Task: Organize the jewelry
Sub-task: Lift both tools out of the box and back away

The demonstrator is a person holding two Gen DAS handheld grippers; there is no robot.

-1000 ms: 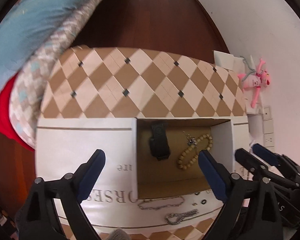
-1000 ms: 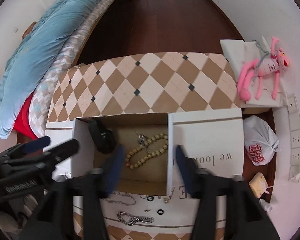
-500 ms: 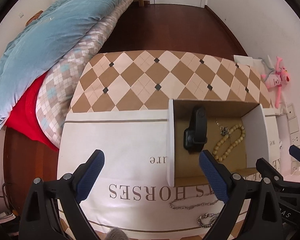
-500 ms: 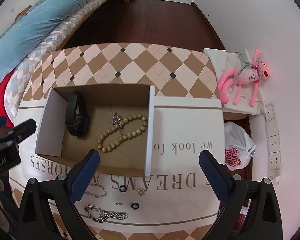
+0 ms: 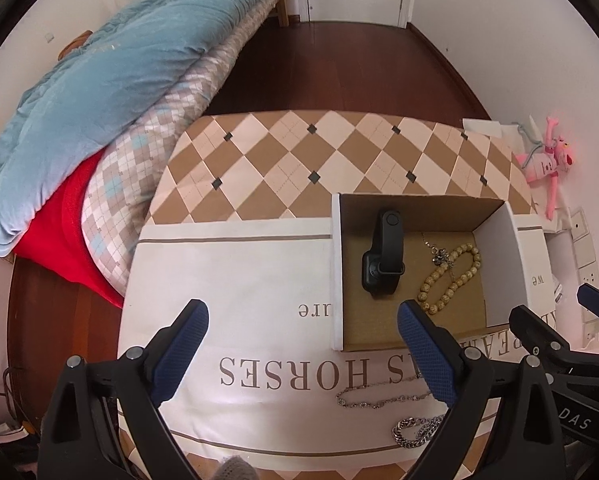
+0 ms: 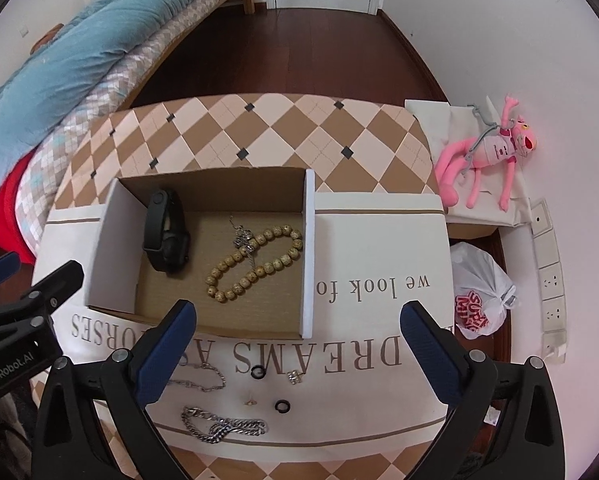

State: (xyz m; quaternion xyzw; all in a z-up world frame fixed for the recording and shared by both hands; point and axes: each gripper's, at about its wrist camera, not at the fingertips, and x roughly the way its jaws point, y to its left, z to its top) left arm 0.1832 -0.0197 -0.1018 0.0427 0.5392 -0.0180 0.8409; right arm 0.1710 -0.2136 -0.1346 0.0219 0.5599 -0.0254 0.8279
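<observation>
An open cardboard box sits on a white printed cloth. Inside lie a black smartwatch, a wooden bead bracelet and a thin pendant necklace. In front of the box on the cloth lie a thin silver chain, a thick silver chain, two black rings, a small silver ring and a tiny gold piece. My left gripper is open and empty above the cloth, left of the box. My right gripper is open and empty above the small rings.
The checked table extends behind the box. A bed with a blue quilt lies to the left. A pink plush toy and a white plastic bag lie to the right by the wall.
Both grippers have drawn back and up, widening the view. The left one shifted left, so the box now sits at its right. The right gripper's jaws have opened wide. The jewelry has not moved.
</observation>
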